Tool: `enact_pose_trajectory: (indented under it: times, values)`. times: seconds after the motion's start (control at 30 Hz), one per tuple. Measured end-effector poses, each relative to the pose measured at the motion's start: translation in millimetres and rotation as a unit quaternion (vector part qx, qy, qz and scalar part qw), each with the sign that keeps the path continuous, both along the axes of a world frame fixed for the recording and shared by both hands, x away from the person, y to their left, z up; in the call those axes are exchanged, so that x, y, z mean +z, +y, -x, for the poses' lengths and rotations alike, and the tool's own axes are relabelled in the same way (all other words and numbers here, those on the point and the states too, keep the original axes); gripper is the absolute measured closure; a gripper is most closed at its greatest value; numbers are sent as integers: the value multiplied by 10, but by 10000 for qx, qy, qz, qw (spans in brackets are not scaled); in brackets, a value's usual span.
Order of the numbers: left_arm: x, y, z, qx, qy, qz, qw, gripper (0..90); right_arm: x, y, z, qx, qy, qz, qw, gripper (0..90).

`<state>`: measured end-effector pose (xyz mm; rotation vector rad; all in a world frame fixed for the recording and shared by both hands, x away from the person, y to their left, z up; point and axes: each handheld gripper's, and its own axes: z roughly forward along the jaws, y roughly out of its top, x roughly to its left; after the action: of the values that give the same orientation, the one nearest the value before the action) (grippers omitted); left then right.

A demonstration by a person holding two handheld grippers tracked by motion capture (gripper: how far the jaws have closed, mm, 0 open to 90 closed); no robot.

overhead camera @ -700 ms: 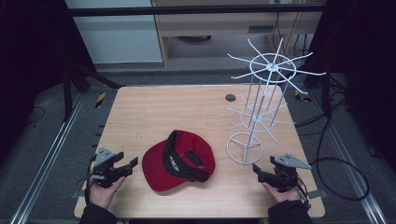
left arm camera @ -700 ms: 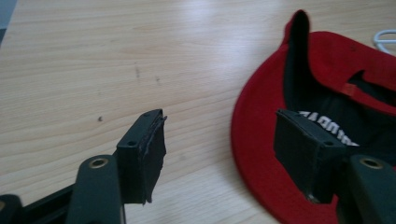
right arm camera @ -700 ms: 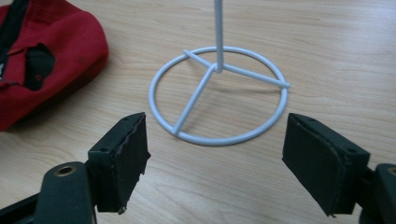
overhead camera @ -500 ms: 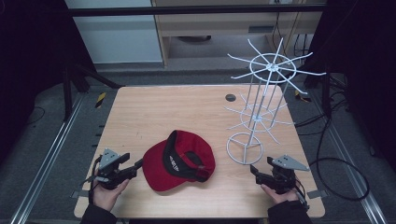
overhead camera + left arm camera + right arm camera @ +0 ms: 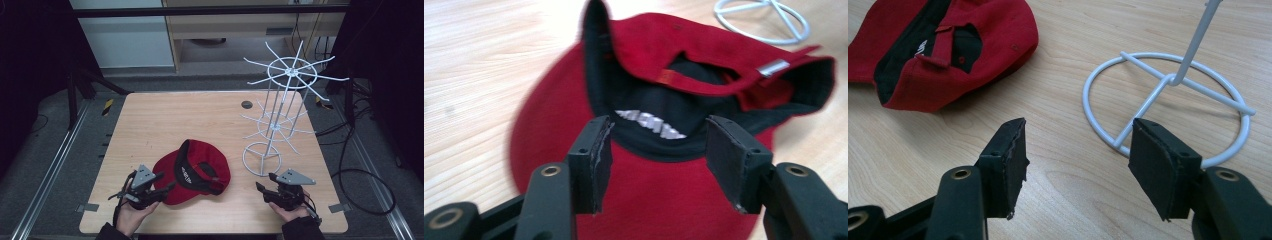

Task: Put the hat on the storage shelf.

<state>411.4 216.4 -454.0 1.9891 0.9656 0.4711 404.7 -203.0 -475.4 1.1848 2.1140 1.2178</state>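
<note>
Left gripper point(image 5: 654, 150) hovers over the red cap point(image 5: 664, 75), jaws spread, nothing pinched. Right gripper point(image 5: 1075, 150), jaws spread too, faces the white wire rack point(image 5: 1168, 100). The cap lies untouched on the table point(image 5: 165, 120), so everything looks left to do.

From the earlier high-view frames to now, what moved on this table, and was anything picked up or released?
The left gripper moved toward the red cap; its open jaws now sit over the brim, nothing clamped yet. The right gripper shifted slightly, open, holding nothing. The cap, the white wire rack and the small dark disc stayed put.
</note>
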Motion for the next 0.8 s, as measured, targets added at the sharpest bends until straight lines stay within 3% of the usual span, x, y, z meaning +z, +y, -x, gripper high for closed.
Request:
enact_pose_trajectory:
  times: [0.3,0.67,0.8]
  values:
    - [-43,-292,43,-444,86,-223,9987,404,-6,-1,-5,65,40,-9,10000,438]
    - [-175,-558,89,-885,218,-804,9926,357,-6,13,-13,114,98,3,9999,448]
    - [-208,-585,79,-915,311,-868,9915,358,-8,17,-14,109,116,8,9999,448]
